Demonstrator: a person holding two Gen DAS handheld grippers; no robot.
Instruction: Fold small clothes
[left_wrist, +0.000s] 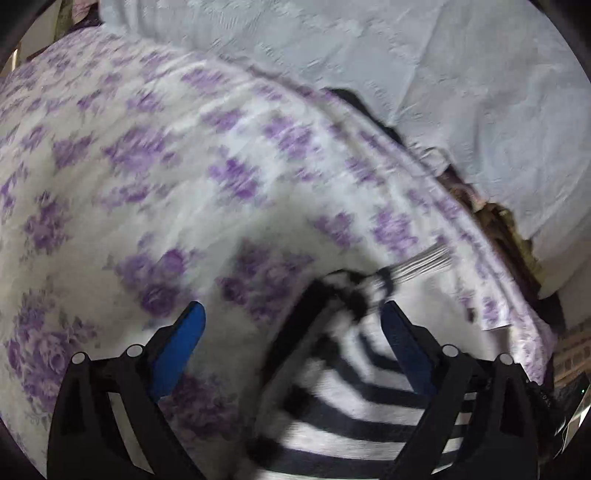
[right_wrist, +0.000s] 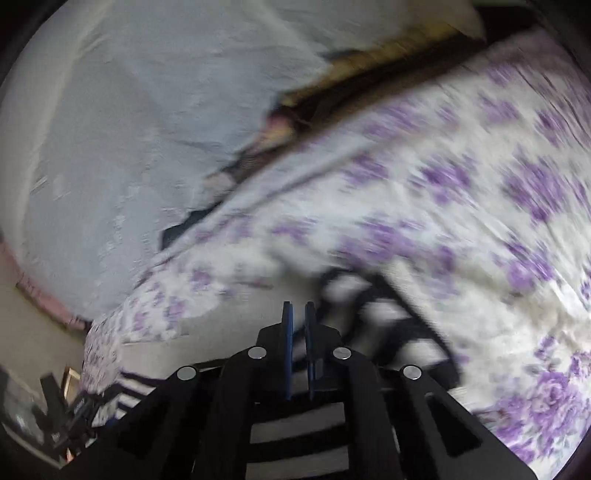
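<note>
A small black-and-white striped garment (left_wrist: 343, 417) lies on a bed sheet with purple flowers (left_wrist: 147, 177). My left gripper (left_wrist: 291, 314) is open, its blue fingers (left_wrist: 184, 343) spread wide just above the garment's upper edge. In the right wrist view the garment (right_wrist: 373, 321) lies bunched ahead and to the right, and more of it (right_wrist: 299, 432) shows under the gripper. My right gripper (right_wrist: 298, 314) has its jaws nearly together. The view is blurred and I cannot tell whether cloth is between them.
A pale blue-white cover (left_wrist: 424, 55) lies beyond the floral sheet, also in the right wrist view (right_wrist: 129, 129). A dark gap with brown clutter (left_wrist: 509, 236) runs between the two. The bed's edge and floor (right_wrist: 33, 332) show at lower left.
</note>
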